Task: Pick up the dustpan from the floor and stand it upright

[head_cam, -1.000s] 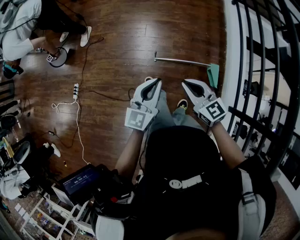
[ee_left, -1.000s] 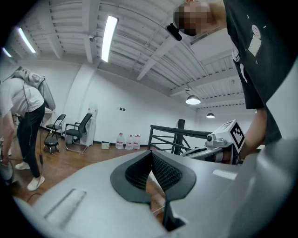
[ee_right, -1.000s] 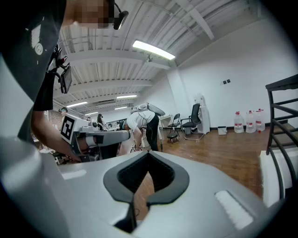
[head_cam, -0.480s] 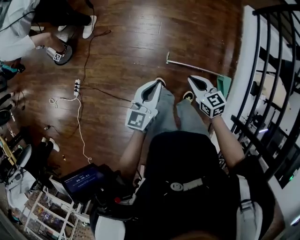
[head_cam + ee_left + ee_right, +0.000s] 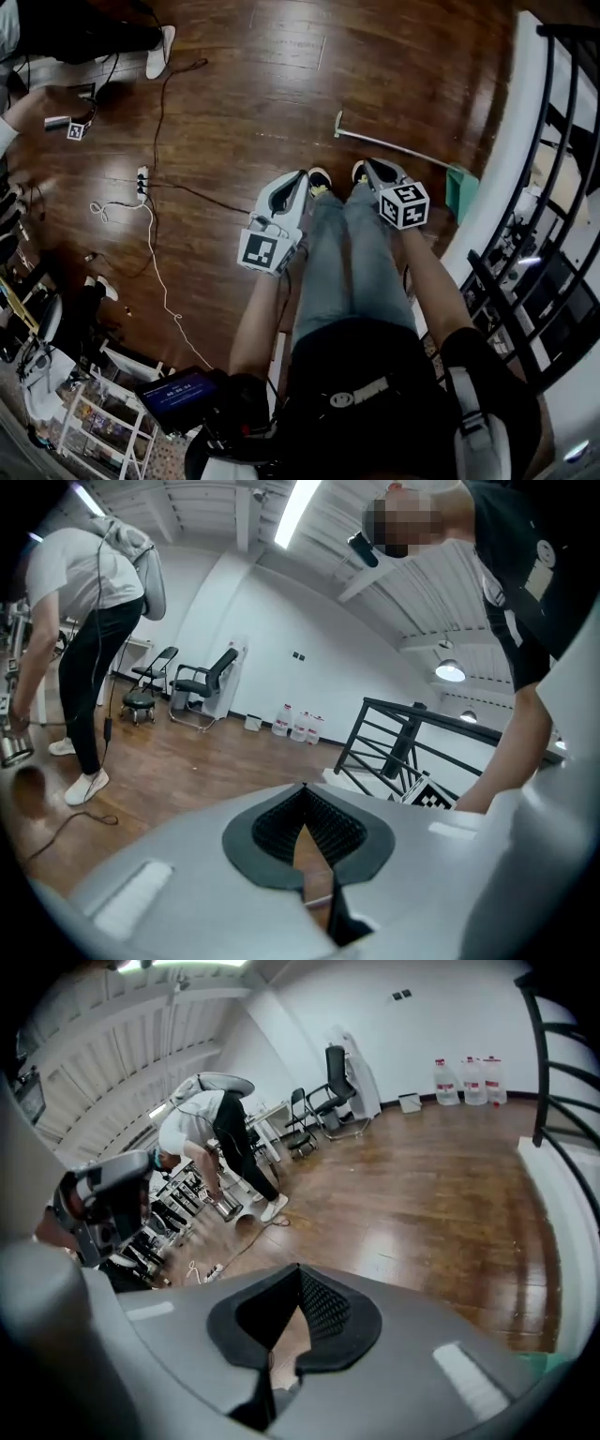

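No print can be read; the figures on the screen (image 5: 176, 394) are too small. The dustpan (image 5: 461, 191) lies flat on the wood floor (image 5: 244, 84) by the black railing (image 5: 405, 733), near the right gripper (image 5: 367, 165) but apart from it. That gripper and the left gripper (image 5: 300, 174) are both clenched, empty. A power strip (image 5: 142, 178) and a white cable (image 5: 155, 253) lie to the left.

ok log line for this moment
dustpan: lying on floor, untouched | left gripper: shut, empty | right gripper: shut, empty

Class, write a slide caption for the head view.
Left gripper and right gripper, both shut and empty; green dustpan lies flat on the wooden floor.
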Available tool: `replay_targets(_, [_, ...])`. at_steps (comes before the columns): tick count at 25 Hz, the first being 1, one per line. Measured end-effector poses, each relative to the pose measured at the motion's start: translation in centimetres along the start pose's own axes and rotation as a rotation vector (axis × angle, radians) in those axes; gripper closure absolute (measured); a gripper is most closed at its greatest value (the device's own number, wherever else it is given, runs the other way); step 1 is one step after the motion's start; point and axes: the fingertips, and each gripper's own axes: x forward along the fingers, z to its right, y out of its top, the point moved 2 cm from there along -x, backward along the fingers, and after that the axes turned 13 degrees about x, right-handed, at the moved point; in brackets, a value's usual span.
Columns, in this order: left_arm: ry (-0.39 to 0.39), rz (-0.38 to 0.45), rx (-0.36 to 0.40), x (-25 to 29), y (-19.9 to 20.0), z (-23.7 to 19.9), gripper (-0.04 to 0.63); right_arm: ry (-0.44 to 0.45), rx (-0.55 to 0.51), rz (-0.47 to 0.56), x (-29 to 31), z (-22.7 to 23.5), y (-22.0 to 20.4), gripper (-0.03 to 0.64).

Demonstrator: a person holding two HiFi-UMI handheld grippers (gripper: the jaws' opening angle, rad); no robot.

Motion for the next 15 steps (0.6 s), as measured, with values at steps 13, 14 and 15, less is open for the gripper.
replay_targets(13, [0.106, -0.116, -0.092, 9.8, -22.3, -7.8, 0.537, 0.011, 0.103, -0.126, 24.3, 16.6, -10.1, 0.503])
replay_targets(14, [0.107, -0.133, -0.077, 10.4, -23.4, -8.1, 0.532, -0.001, 0.101, -0.130, 25.2, 17.3, -10.4, 0.500])
replay_targets(15, [0.105, -0.148, -0.066, 10.9, -24.4, -8.3, 0.527, -0.012, 0.104, -0.133, 26.0, 17.9, -10.7, 0.495])
